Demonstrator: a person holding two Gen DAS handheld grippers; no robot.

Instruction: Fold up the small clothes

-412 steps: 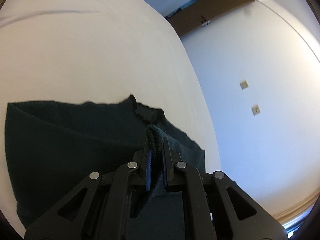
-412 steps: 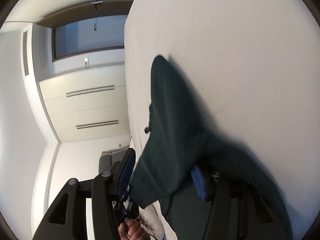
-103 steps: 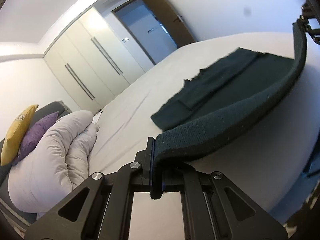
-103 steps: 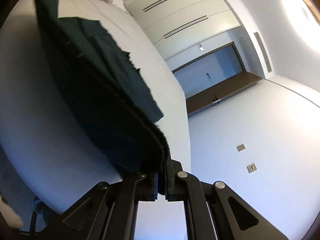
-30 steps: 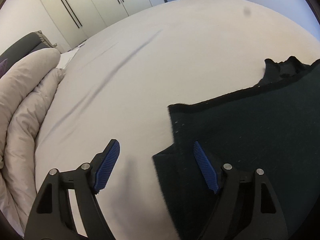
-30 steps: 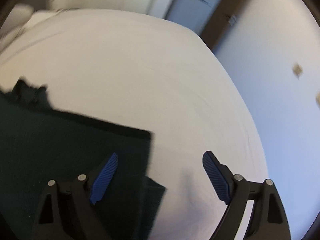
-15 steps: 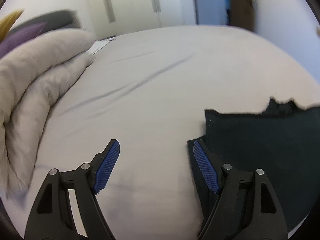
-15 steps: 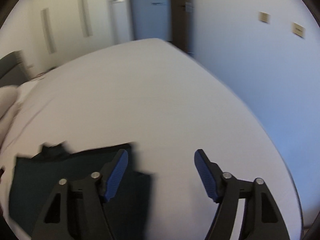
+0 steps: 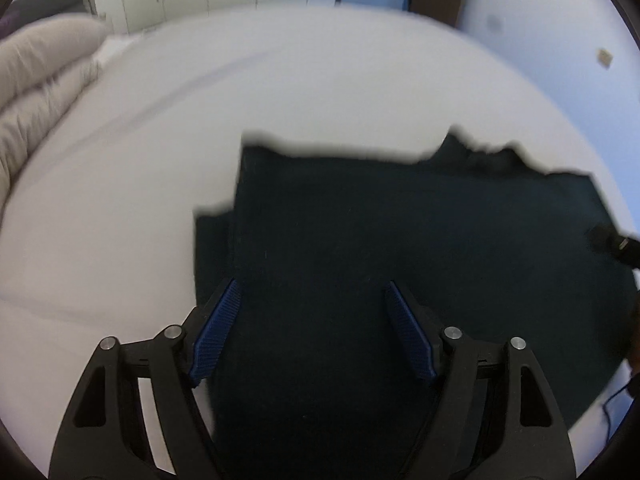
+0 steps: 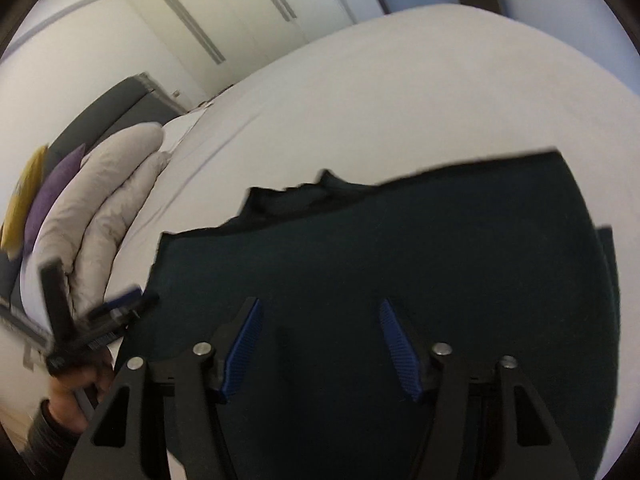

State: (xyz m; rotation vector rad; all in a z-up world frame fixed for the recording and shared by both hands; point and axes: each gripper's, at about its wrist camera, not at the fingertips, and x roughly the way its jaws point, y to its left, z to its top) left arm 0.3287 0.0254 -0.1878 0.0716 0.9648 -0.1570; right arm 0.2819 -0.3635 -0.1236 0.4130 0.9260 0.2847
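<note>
Both tongs are seen with blue pads apart and nothing pinched: the left tongs (image 9: 312, 320) stand wide, while the right tongs (image 10: 320, 344) are closing, with only flat cloth seen beyond the gap. One dark green garment (image 9: 400, 240) is counted, lying folded on the white bed (image 9: 320, 80) directly ahead of and beneath both tongs, its ragged neckline edge at the far side. A lower layer is seen sticking out at the garment's edge just left of the left tongs. One pale grey duvet (image 10: 104, 200) is bunched far to the left, with one purple cushion (image 10: 52, 188) and one yellow cushion (image 10: 24, 196) behind it. In the right wrist view, a person's hand (image 10: 76, 388) is seen at lower left gripping the left tongs' handle.

Compared with a second ago, when each pair of tongs straddled a corner of the garment, both are now pointed over its middle, and the right tongs have narrowed noticeably.
</note>
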